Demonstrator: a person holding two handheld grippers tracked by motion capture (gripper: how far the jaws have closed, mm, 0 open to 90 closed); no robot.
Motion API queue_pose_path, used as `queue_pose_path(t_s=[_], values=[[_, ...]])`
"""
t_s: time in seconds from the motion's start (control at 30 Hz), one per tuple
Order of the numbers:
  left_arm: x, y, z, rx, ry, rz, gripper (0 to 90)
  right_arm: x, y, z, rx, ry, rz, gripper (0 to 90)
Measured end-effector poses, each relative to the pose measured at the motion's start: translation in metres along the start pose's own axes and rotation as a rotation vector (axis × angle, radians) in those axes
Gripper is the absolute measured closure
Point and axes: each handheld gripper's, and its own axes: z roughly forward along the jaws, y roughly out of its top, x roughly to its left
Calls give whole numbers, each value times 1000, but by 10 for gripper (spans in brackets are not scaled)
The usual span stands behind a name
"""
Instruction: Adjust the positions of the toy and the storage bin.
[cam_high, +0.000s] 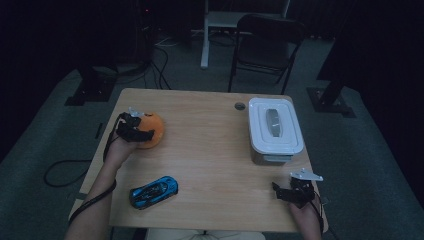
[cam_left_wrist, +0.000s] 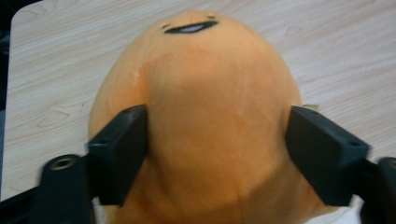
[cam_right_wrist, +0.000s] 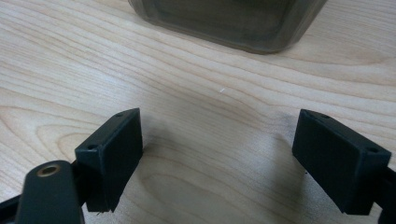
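The orange plush (cam_high: 150, 130) sits near the desk's (cam_high: 210, 145) left edge, toward the far left corner, and the left gripper (cam_high: 134, 126) is right on it. In the left gripper view the plush (cam_left_wrist: 205, 126) fills the gap between the two jaws, its small stitched mouth pointing away from the camera, so its long axis runs straight out along the jaws. Both pads (cam_left_wrist: 122, 154) lie against its flanks: the left one dents the fabric a little, the right one sits at the edge. I judge this a light clamp just forming on the soft body, not a firm one.

The right gripper (cam_high: 289, 192) rests near the desk's front right corner, jaws wide apart with bare wood between them, and the lidded box (cam_high: 275, 129) just beyond it. It is well apart from the plush, so the left hand is plainly the one to lift it. The blue car (cam_high: 154, 191) lies near the front edge, clear of both.
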Motion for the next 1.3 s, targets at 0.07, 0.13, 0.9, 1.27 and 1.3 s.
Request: queue_pose_path(t_s=[0.07, 0.13, 0.9, 1.27, 1.3], values=[[3, -5, 4, -3, -19, -17, 307, 0, 0, 0, 0, 0, 0, 157], [7, -9, 6, -12, -23, -43, 368, 0, 0, 0, 0, 0, 0, 156], [5, -23, -57, -59, -31, 45, 681, 0, 0, 0, 0, 0, 0, 157], [1, -57, -106, -108, -70, 91, 675, 0, 0, 0, 0, 0, 0, 157], [0, -61, -107, -106, -80, 102, 675, 0, 0, 0, 0, 0, 0, 157]])
